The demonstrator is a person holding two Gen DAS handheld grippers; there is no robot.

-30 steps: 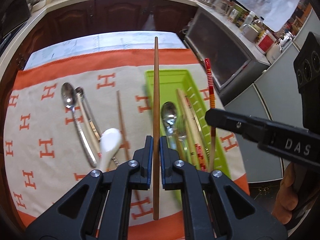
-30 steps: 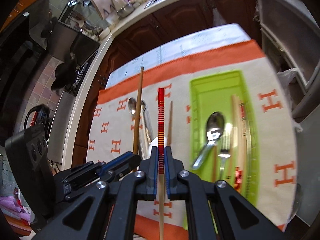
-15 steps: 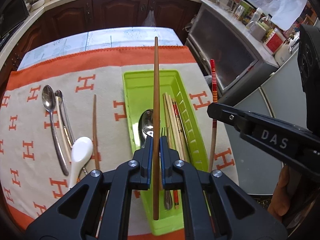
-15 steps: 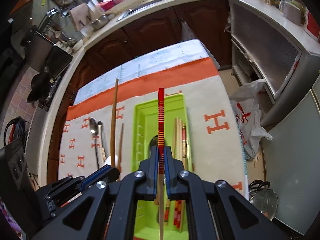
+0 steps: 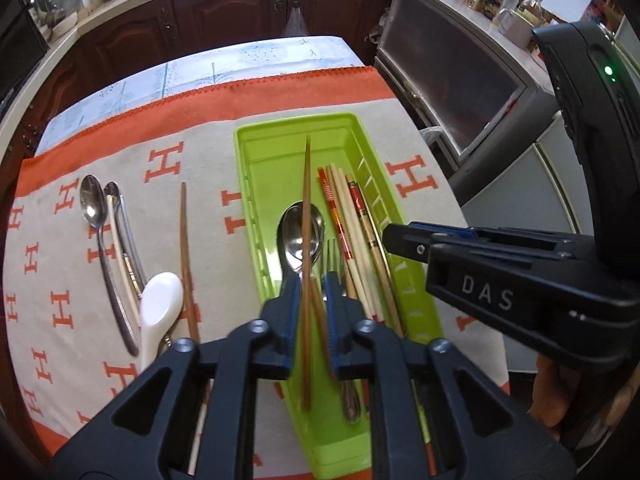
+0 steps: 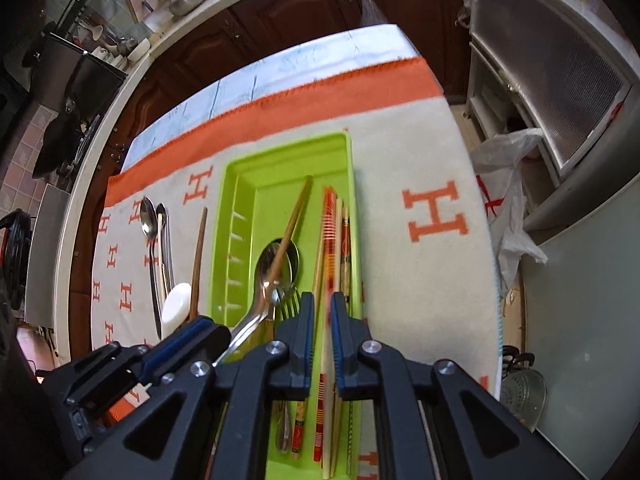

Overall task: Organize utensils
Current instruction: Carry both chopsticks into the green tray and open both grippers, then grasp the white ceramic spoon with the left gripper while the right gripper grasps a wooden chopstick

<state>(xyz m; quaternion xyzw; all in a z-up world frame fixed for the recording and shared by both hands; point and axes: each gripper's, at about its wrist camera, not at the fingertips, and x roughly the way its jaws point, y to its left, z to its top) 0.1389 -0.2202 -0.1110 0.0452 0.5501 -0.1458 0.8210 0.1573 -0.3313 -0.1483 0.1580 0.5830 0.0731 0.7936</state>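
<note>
A lime green tray [image 5: 249, 184] lies on the H-patterned cloth and holds a metal spoon [image 5: 291, 236], a fork and several chopsticks. My left gripper [image 5: 310, 302] hovers over the tray's near half with its jaws opening. A brown chopstick [image 5: 307, 200] runs between them, loose, its far end resting across the spoon [image 6: 280, 264]. My right gripper [image 6: 322, 318] is over the tray's right side, and its jaws are opening too. A blurred red-striped chopstick [image 6: 329, 236] drops out between them beside the other chopsticks. The pads of neither gripper press on anything.
On the cloth left of the tray lie two metal spoons [image 5: 91, 208], a white ceramic spoon [image 5: 160, 300] and a second brown chopstick [image 5: 185, 236]. Right of the table stand a grey cabinet [image 5: 452, 92] and a plastic bag [image 6: 508, 184] on the floor.
Both grippers came down over the green tray and parted their jaws. The brown chopstick and the red-striped chopstick, gripped upright before, have slipped down into the tray.
</note>
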